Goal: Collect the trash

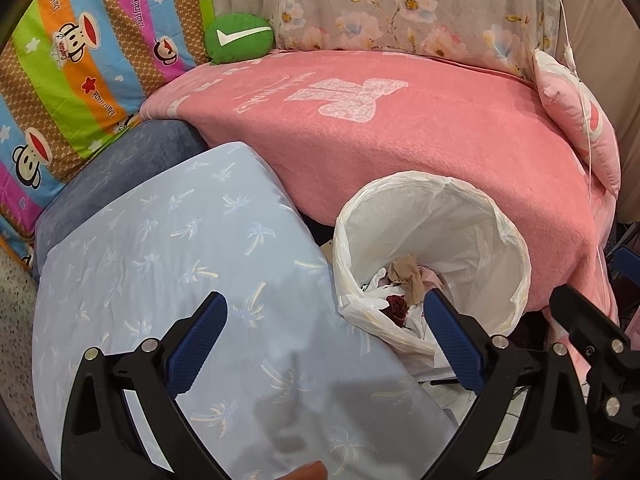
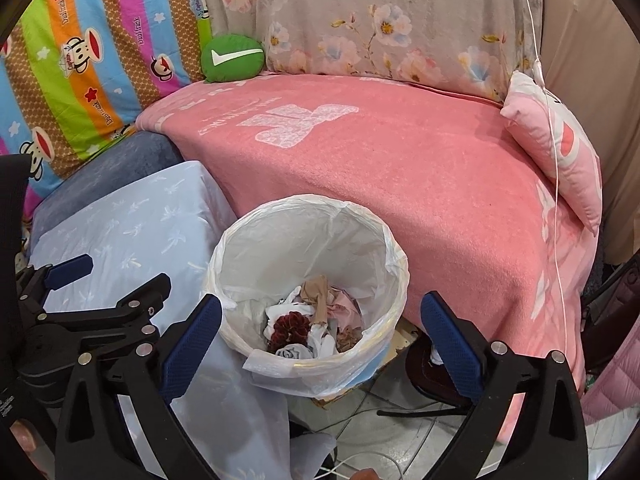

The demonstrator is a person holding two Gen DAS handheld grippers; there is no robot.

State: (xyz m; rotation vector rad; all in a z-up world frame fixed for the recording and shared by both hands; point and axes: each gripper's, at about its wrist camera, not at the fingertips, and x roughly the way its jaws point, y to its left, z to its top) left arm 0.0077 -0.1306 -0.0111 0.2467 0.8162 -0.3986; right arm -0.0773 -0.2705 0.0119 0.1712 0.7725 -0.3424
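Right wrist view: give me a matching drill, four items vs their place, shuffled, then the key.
Items
1. green cushion
2. bin
3. right gripper
4. pink pillow

Places
A. on the floor between the light blue cushion and the pink blanket
B. open and empty, above the bin's near rim
C. at the blanket's right edge
D. at the blanket's back left corner, against the striped quilt

Pairs: 1-D, 2-A, 3-B, 4-C

A home bedroom: a pink blanket over the bed, floral pillow, cartoon quilt
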